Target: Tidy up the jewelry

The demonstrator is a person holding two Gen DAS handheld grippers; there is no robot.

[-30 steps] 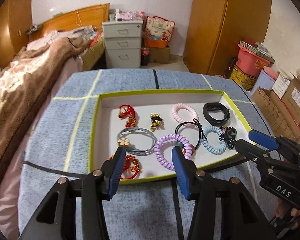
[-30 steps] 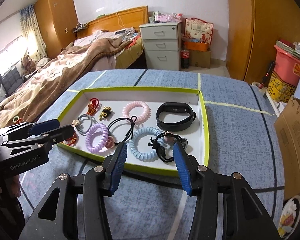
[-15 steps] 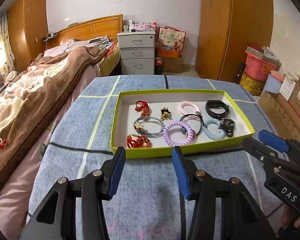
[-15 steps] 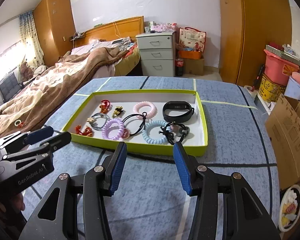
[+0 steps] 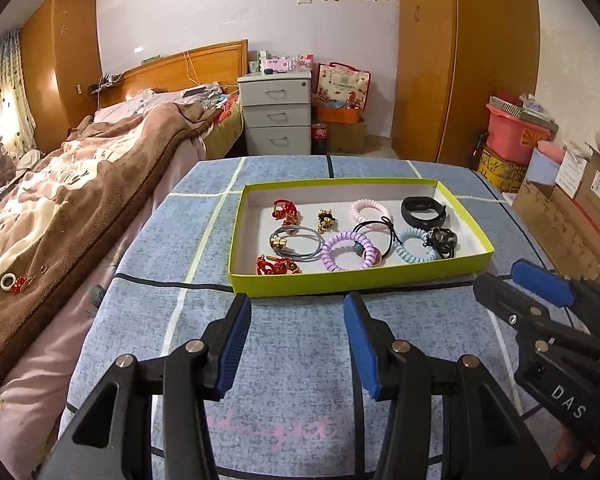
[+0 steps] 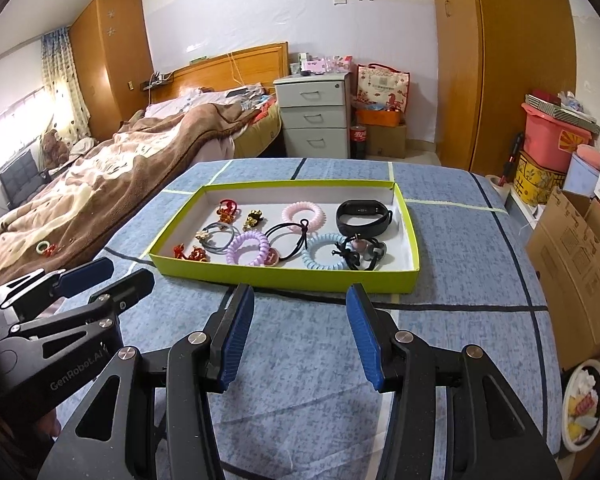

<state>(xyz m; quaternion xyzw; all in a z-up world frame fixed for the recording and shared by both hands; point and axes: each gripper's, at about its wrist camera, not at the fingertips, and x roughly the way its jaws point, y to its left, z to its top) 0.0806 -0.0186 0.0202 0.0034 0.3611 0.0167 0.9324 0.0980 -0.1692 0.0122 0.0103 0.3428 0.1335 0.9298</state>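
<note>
Both jaws spread and empty: left gripper [image 5: 296, 344] and right gripper [image 6: 300, 334] hover short of the green tray [image 5: 360, 278], jewelry straight ahead, tray's long axis crosswise, neither gripper nearer.

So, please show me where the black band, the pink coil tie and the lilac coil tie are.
Black band [image 6: 363, 218], right wrist view, on its front face.
Pink coil tie [image 6: 303, 215], right wrist view, on the near side of its ring.
Lilac coil tie [image 5: 345, 256], left wrist view, on the ring's near left curve.
</note>
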